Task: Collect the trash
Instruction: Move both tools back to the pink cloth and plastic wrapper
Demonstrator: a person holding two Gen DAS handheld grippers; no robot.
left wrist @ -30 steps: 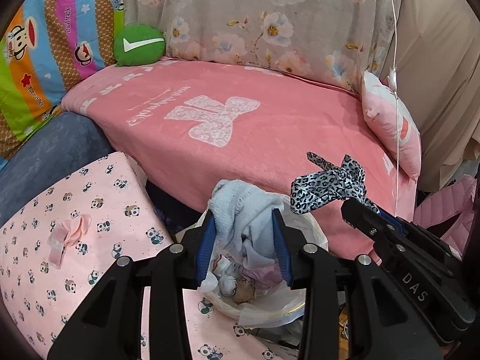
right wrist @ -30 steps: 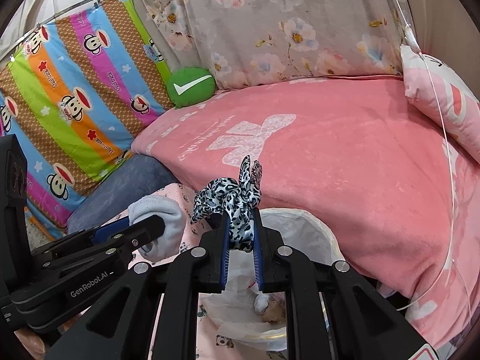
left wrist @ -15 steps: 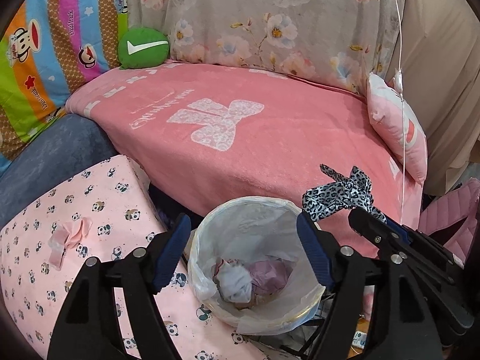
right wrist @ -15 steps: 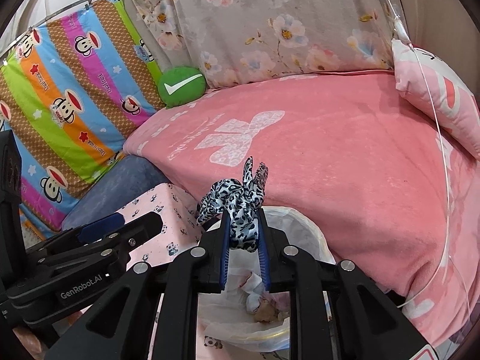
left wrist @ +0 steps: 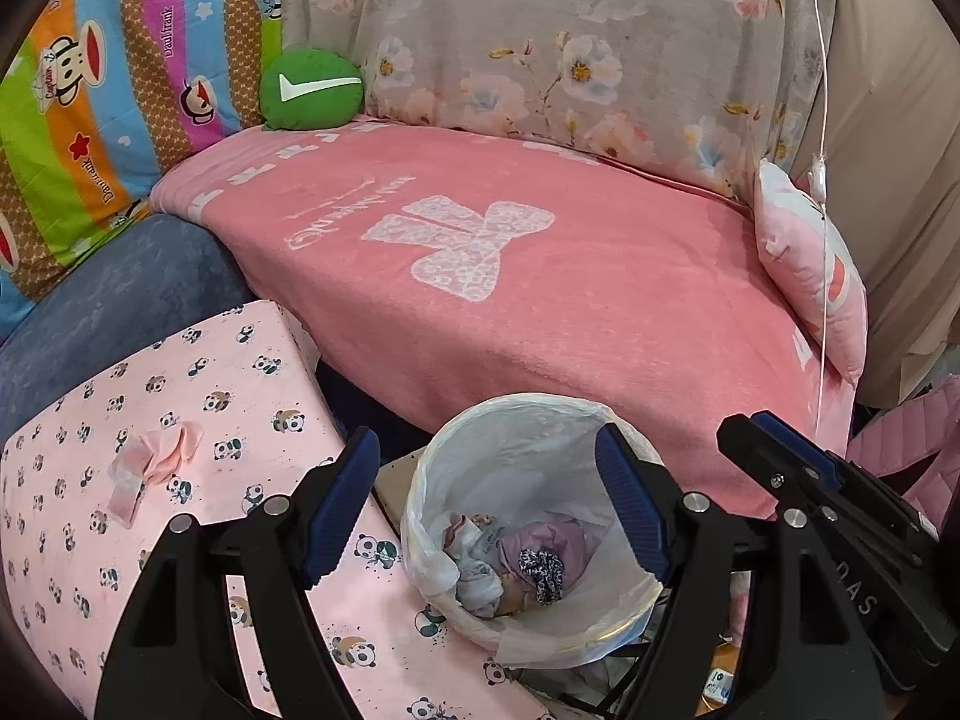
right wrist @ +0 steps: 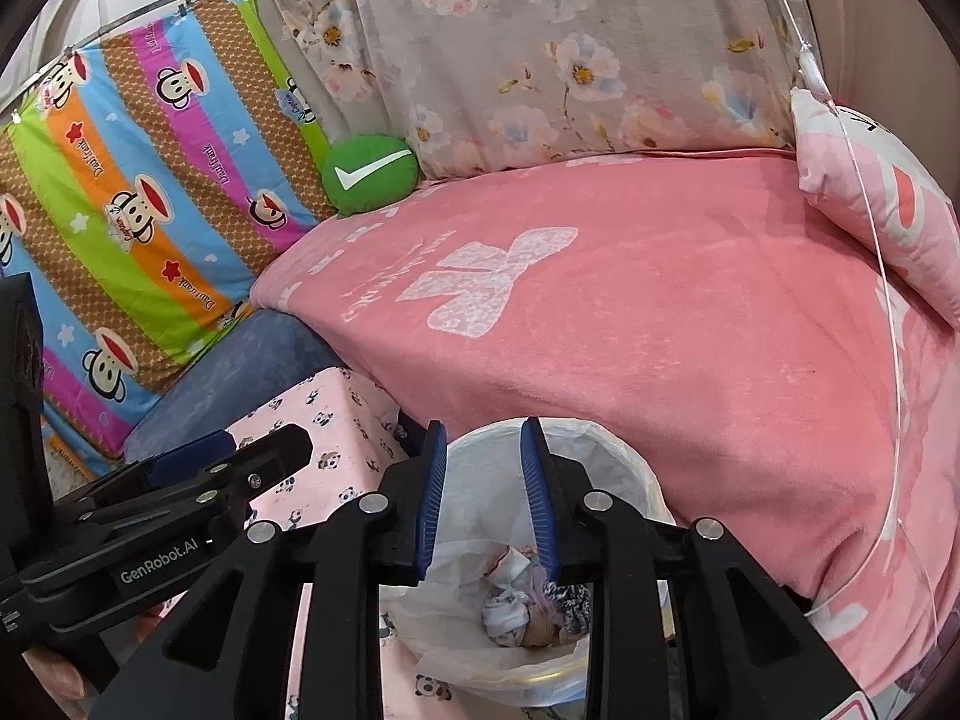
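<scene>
A bin with a white liner (left wrist: 540,468) stands on the floor between a sofa and a panda-print box. In it lie a leopard-print scrap (left wrist: 540,573), a pale blue cloth (left wrist: 480,585) and other crumpled bits. My left gripper (left wrist: 483,438) hangs wide open over the bin with nothing between its fingers. In the right wrist view my right gripper (right wrist: 483,426) is just above the bin's rim (right wrist: 630,468); its jaws are opening and the gap is bare. Below it lie the leopard scrap (right wrist: 576,600) and the cloth (right wrist: 507,606). Each gripper appears side-on in the other's view.
A pink blanket (left wrist: 540,276) covers the sofa seat behind the bin. The pink panda-print box (left wrist: 180,450) sits close on the left, against a blue armrest (left wrist: 120,300). A small pink pillow (left wrist: 810,276) and a thin hanging cord (left wrist: 825,180) are at the right.
The left gripper opened and the pale cloth dropped into the bin. Then the right gripper's jaws parted and the leopard scrap fell in too.
</scene>
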